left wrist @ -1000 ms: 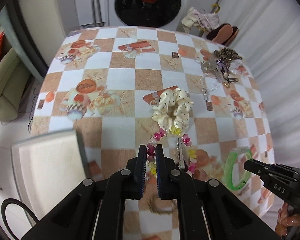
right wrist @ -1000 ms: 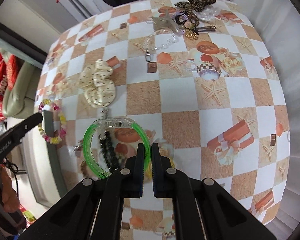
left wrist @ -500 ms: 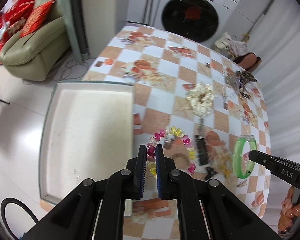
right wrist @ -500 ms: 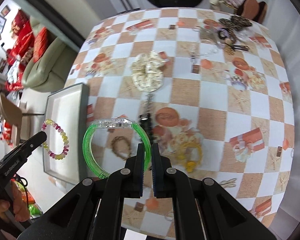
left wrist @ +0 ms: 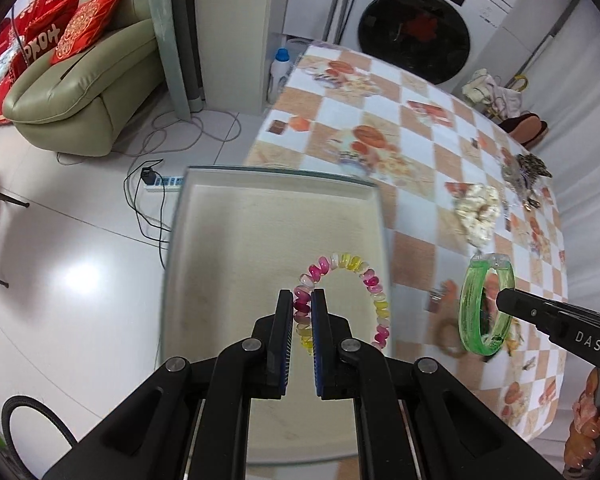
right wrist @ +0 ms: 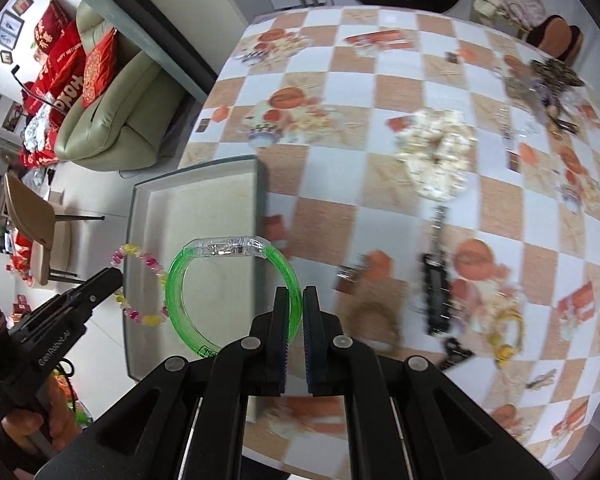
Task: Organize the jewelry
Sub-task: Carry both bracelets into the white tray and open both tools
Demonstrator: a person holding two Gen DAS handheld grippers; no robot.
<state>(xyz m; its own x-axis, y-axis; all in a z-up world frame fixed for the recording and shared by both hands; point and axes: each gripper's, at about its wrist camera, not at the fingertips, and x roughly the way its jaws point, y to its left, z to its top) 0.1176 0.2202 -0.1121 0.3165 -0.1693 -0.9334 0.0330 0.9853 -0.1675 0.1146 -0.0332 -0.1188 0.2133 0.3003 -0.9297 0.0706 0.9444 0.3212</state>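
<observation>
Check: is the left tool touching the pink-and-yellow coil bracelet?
Touching. The left wrist view shows the left tool shut on the coil bracelet, pads pinching its pink coils.

Both views were wrist fisheyes, looking steeply down along black fingers that filled the 6 o'clock edge. Left wrist cam sat close over the tray (left wrist: 236, 240), table (left wrist: 420, 160) running off toward 2 o'clock, sofa (left wrist: 80, 92) at 10. Right wrist cam sat above the tray's table-side edge (right wrist: 256, 208), table toward 1 o'clock. Shared: tray, sofa, tablecloth, cream scrunchie (left wrist: 478, 216) (right wrist: 436, 160); each cam caught the other gripper at its frame edge.
</observation>
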